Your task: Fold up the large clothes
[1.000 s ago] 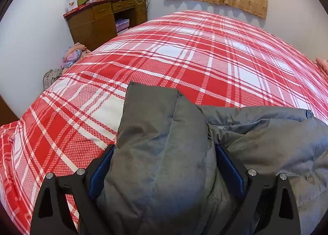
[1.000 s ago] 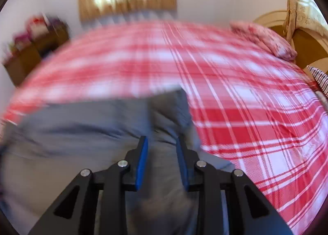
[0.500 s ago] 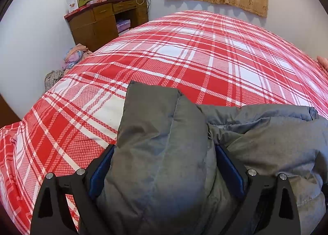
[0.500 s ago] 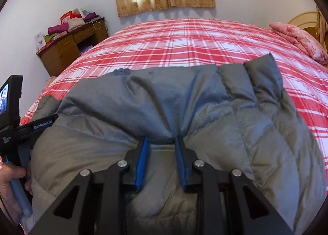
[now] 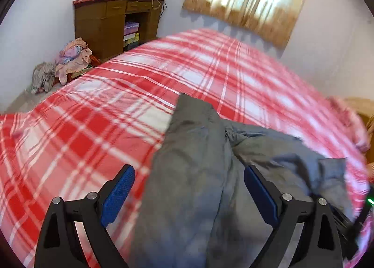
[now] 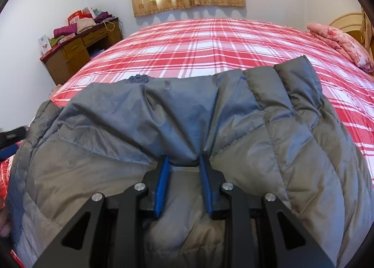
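A grey padded jacket (image 5: 194, 132) lies bunched on the red plaid bed (image 5: 93, 116). My left gripper (image 5: 189, 174) hovers above its folded end, open. The left blue pad (image 5: 119, 188) stands apart from the fabric, and the cloth runs loosely between the fingers. In the right wrist view the jacket (image 6: 292, 142) spreads wide across the bed (image 6: 210, 41). My right gripper (image 6: 184, 163) is shut on a pinched fold of the jacket's smooth grey-blue lining. This left view is blurred by motion.
A brown desk (image 5: 105, 25) piled with clothes stands by the far wall, with a heap of clothes (image 5: 70, 58) on the floor beside it. A pink pillow (image 6: 343, 44) lies at the bed's right end. Part of the other gripper (image 6: 9, 137) shows at the left edge.
The left gripper has lifted and pulled back; the jacket bundle that filled its jaws now lies loose between them. The right gripper swung onto the jacket, then held still with its fold.
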Demonstrator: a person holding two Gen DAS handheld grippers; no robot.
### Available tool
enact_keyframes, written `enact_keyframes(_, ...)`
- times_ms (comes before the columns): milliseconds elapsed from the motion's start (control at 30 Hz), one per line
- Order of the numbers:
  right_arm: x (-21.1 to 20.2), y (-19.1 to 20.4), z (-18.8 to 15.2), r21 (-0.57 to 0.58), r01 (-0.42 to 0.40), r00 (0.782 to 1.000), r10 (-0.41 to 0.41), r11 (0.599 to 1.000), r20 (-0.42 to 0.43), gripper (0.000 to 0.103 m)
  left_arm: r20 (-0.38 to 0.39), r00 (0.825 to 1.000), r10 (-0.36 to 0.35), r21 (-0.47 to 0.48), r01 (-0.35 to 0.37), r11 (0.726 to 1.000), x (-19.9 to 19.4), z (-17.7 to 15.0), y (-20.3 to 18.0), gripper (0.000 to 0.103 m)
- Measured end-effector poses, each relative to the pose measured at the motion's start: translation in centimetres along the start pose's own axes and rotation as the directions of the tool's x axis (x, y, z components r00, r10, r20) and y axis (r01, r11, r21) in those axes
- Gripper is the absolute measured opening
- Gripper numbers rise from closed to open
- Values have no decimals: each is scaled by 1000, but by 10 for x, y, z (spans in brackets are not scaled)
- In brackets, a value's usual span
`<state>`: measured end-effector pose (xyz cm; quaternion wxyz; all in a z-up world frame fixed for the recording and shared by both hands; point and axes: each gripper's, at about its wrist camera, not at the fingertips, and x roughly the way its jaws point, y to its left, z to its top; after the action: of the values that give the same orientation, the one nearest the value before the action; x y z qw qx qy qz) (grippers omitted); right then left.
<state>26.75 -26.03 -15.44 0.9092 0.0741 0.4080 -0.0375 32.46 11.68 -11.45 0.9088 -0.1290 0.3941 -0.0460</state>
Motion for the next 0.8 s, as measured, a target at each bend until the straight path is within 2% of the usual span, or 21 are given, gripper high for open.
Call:
enact_keyframes(67,-17,8,2,-17,16,1000,-16,1000,4,33,17,1000,-4,-11,5,1000,-19,-5,11,95)
enact_keyframes(133,-46,19,-3,-20,-48,997,49,999,62,33,44,999,-12,-36,14,999,-37,-16,25,95)
enact_keyframes(233,-72,44,-15,-55,-112,988,117,992,99,33,38,999,-32,-106,36,994,-44,-36,37,95)
enact_keyframes(367,-59,73,-36,-88,-146,987,151,985,56,33,-14,996,-86,-164,83,983,-33,-59,36,95)
enact_keyframes(433,-42,75,-47,-85,-124,991,128,989,36,33,-38,994,-100,-181,92,979,-27,-71,31,95)
enact_keyframes(533,-31,66,-59,-44,-143,988,146,989,56,31,-66,989,-133,-229,115,966,-18,-87,31,95)
enact_keyframes(600,-31,65,-58,-44,-141,988,144,989,51,31,-31,994,-106,-202,97,974,-23,-93,26,95)
enact_keyframes(700,-30,68,-58,-53,-135,990,138,989,44,31,-29,994,-102,-174,95,980,-22,-96,16,95)
enact_keyframes(800,-29,68,-58,-52,-137,989,139,989,42,31,-8,980,-200,-218,194,957,-23,-96,12,93)
